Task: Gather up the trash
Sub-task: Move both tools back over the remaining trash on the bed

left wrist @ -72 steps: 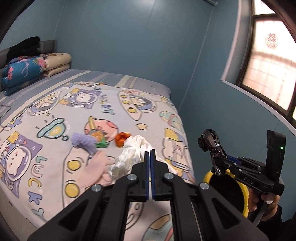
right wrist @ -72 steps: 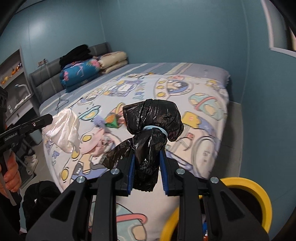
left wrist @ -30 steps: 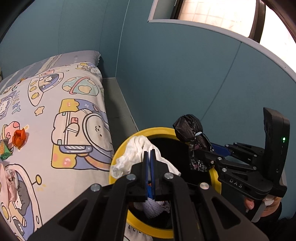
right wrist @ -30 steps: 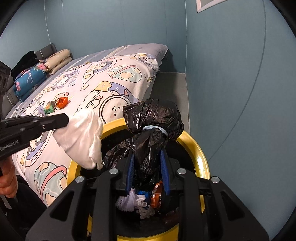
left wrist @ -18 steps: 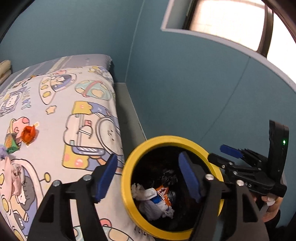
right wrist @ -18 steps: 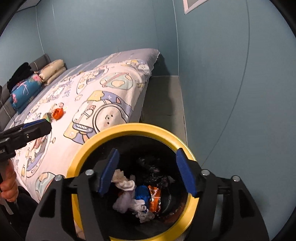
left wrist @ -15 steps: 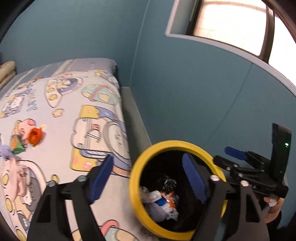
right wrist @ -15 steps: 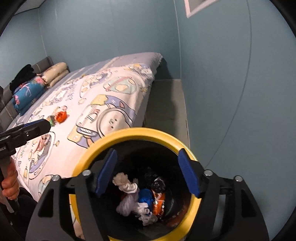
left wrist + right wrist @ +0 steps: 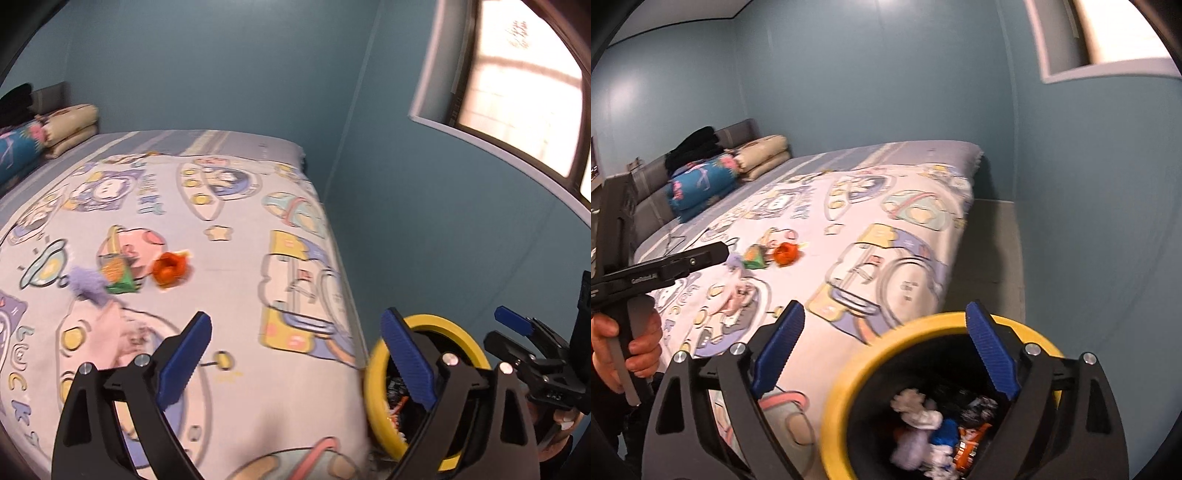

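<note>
Looking down along the left gripper (image 9: 295, 354), its blue ribbed pads stand wide and are opening further, with nothing between them. Ahead of it spreads the bed (image 9: 229, 280), a soft cartoon-printed quilt. Beyond the left finger lie three scraps close together: a crumpled orange wrapper (image 9: 170, 270), a green packet (image 9: 119, 277) just left of it, and a fuzzy purple tuft (image 9: 86, 285) touching the packet. A pink cloth (image 9: 110, 334) sits nearer, just past the left pad. Behind the right finger stands the bin (image 9: 373, 376), round, black inside, with a smooth yellow rim, tight against the bed's edge. Right of it the right gripper (image 9: 517, 332) points inward, with a hand partly seen under it.

From the right wrist, the right gripper (image 9: 886, 347) tilts down over the bin (image 9: 834, 398), jaws wide and opening, empty. White tissue (image 9: 916, 410), blue and orange scraps fill the bin below the right pad. Far left, a hand (image 9: 631, 347) grips the left gripper's (image 9: 701, 256) handle; its tip points toward the wrapper (image 9: 785, 254) and packet (image 9: 753, 258). A bare floor strip runs between bed and wall.
</note>
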`<control>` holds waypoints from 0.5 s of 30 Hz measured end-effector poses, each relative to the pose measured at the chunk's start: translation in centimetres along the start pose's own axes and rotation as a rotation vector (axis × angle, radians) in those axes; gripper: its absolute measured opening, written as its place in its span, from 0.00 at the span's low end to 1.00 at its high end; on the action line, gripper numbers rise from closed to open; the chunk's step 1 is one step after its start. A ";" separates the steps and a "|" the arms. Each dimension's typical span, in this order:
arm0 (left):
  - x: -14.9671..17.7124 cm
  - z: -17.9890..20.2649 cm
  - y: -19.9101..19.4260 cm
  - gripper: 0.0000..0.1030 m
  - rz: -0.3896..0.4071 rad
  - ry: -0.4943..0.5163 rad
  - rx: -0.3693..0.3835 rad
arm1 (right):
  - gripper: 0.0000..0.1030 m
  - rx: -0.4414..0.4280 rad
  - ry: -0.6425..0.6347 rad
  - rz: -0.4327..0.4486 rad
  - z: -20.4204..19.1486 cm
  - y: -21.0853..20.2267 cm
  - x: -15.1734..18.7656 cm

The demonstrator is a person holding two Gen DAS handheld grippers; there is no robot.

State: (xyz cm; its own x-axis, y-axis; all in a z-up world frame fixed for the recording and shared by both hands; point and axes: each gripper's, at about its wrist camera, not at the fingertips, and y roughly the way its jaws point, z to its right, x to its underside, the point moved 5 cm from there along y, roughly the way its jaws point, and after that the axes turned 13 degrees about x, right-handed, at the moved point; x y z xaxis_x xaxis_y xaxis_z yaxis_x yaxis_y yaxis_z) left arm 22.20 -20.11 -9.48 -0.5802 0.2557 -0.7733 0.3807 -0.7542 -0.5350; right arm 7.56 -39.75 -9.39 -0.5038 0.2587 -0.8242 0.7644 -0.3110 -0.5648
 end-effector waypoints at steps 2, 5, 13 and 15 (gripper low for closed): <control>0.0 -2.1 -0.9 0.87 0.011 -0.018 -0.029 | 0.83 -0.026 -0.017 0.001 -1.7 0.6 -0.4; 0.1 -4.8 -1.9 0.87 0.018 -0.041 -0.072 | 0.83 -0.070 -0.043 -0.002 -4.5 1.7 -0.9; 0.9 -12.7 -4.2 0.87 0.037 -0.152 -0.143 | 0.84 -0.166 -0.105 0.001 -11.5 4.2 -1.8; 1.3 -14.8 -4.6 0.87 0.037 -0.190 -0.153 | 0.85 -0.192 -0.122 -0.013 -13.5 5.1 -1.8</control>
State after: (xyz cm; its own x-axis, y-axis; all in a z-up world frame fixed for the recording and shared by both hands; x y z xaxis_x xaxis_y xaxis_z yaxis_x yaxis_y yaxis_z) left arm 30.33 -7.35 -13.02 -0.6834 0.1010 -0.7231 0.4999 -0.6571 -0.5642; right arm 17.82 -29.51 -10.24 -0.5505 0.1454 -0.8221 0.8138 -0.1259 -0.5673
